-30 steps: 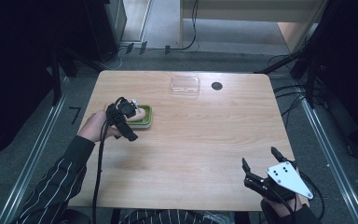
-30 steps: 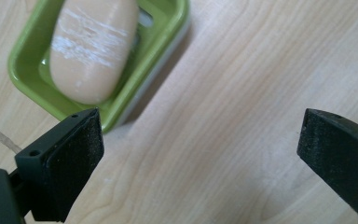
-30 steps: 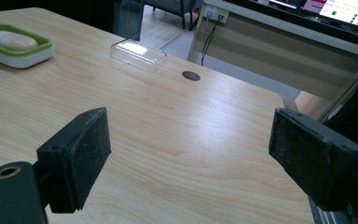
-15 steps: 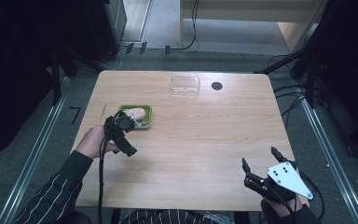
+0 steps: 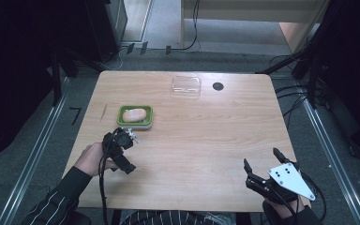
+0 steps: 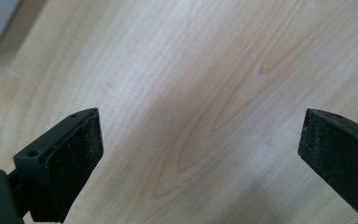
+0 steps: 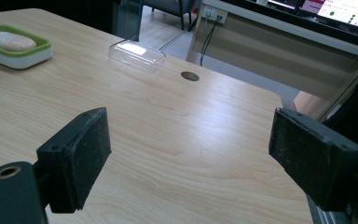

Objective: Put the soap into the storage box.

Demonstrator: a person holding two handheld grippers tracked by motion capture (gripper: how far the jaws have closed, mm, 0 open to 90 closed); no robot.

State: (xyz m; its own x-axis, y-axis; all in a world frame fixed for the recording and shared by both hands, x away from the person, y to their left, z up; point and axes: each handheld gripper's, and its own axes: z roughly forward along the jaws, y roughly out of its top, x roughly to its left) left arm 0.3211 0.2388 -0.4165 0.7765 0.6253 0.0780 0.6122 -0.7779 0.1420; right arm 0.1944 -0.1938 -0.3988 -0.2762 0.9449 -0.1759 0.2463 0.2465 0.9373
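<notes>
My left gripper (image 5: 130,139) hangs just short of the soap dish (image 5: 135,116), jaws apart and empty. Soap (image 5: 134,114) sits in it. Lid (image 5: 186,86) lies apart, unfitted. My right gripper (image 5: 262,165) idles, jaws apart.

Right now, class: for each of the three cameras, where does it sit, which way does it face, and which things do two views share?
High view: above the table, looking down; shows both forearms, left hand-held gripper, right hand-held gripper.
Left gripper view: rides the left hand-held gripper, facing bare tabletop between its open jaws.
Right gripper view: rides the right hand-held gripper, facing across the table between its open jaws.
Shared by the high and right gripper views: green soap dish, clear lid.
</notes>
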